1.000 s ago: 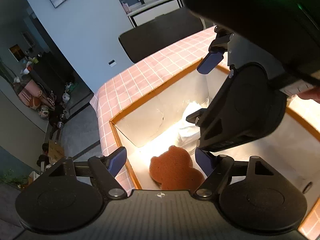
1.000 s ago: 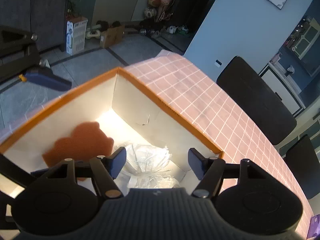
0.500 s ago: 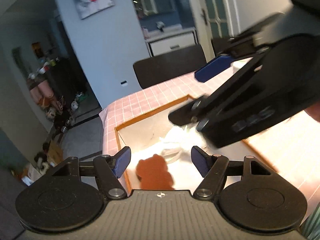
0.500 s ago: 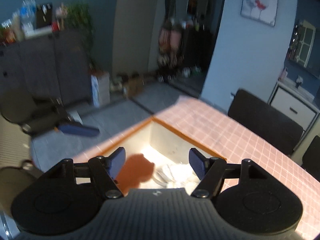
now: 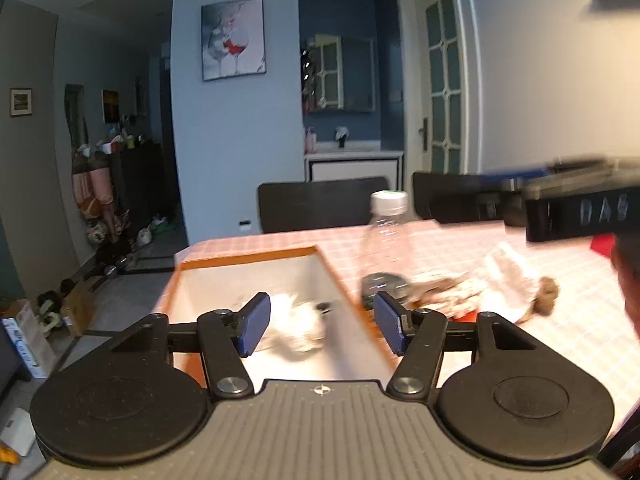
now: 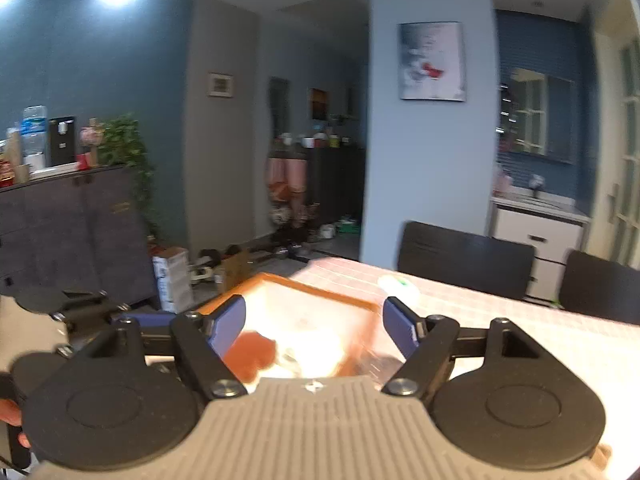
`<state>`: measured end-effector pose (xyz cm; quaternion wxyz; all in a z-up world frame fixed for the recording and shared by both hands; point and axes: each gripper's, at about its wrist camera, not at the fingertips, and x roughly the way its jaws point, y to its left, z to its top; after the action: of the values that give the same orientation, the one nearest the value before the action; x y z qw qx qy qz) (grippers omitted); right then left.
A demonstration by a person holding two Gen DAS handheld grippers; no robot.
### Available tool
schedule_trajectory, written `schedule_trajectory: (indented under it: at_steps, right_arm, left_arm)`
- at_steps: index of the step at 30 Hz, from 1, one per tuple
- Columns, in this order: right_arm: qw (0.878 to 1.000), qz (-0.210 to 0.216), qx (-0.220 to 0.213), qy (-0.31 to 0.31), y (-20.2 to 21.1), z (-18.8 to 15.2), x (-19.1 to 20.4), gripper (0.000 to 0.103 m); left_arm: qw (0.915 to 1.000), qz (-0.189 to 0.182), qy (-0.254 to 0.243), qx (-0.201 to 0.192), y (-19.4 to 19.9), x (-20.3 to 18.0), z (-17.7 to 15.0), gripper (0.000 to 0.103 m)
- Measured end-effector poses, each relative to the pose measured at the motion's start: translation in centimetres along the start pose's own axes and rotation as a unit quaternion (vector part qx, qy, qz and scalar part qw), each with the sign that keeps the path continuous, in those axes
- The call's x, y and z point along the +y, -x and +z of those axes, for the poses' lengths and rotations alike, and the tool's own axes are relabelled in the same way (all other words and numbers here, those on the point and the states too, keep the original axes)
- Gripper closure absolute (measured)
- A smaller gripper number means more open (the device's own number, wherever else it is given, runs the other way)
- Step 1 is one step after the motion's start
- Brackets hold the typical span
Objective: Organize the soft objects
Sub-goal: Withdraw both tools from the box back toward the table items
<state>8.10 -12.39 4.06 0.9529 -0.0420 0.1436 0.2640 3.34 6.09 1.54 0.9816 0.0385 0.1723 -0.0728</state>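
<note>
An orange-rimmed box point(image 5: 248, 258) stands on the pink checked tablecloth, and it also shows in the right wrist view point(image 6: 328, 294). Crumpled white plastic point(image 5: 298, 326) lies inside it. A brown bear-shaped sponge point(image 6: 252, 354) lies in the box in the right wrist view. My left gripper point(image 5: 320, 324) is open and empty, raised over the box's near end. My right gripper point(image 6: 314, 330) is open and empty above the box, and it crosses the left wrist view's right side point(image 5: 560, 200) as a blur. A white and brown soft toy point(image 5: 496, 284) lies on the cloth right of the box.
A clear plastic bottle point(image 5: 384, 240) with a white cap stands just right of the box, with a dark round object point(image 5: 384, 286) at its foot. Two black chairs point(image 5: 324, 206) stand at the table's far side. The table's left edge drops to the floor.
Both grippers have risen and tilted up from inside the box, so the room now fills the views. The right gripper has swung away to the right. Both stay open and empty.
</note>
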Motion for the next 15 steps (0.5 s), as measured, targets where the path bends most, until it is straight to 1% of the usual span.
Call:
schedule_trajectory:
  at_steps: [2,5,9,12,13,15]
  right_arm:
    - [1.0,-0.023,0.006,-0.007,0.9,-1.4,-1.2,0.027]
    - [0.998,-0.059,0.015,-0.03,2.3,-3.5,-3.4,0.027]
    - [0.992,-0.099,0.029,-0.077,3.3,-5.8,-6.8,0.025]
    - [0.984,-0.13,0.041,-0.112,3.7,-8.0,-9.6,0.025]
    - [0.981,-0.142,0.048,-0.122,3.6,-8.7,-10.4,0.025]
    - [0.976,-0.157,0.061,-0.14,3.5,-9.8,-11.7,0.026]
  left_arm:
    - [0.9999,-0.009,0.009,-0.008,0.1,-1.3,-0.3,0.038]
    - [0.9991,-0.026,0.029,-0.015,-0.2,-2.7,-0.5,0.038]
    - [0.9976,-0.059,0.035,-0.006,-1.6,-5.0,-0.3,0.038]
    - [0.9967,-0.078,0.018,0.01,-3.1,-7.0,-0.8,0.039]
    - [0.9963,-0.084,0.011,0.017,-3.8,-7.7,-1.0,0.042]
    - [0.9949,-0.097,0.006,0.029,-5.3,-8.8,-1.3,0.042]
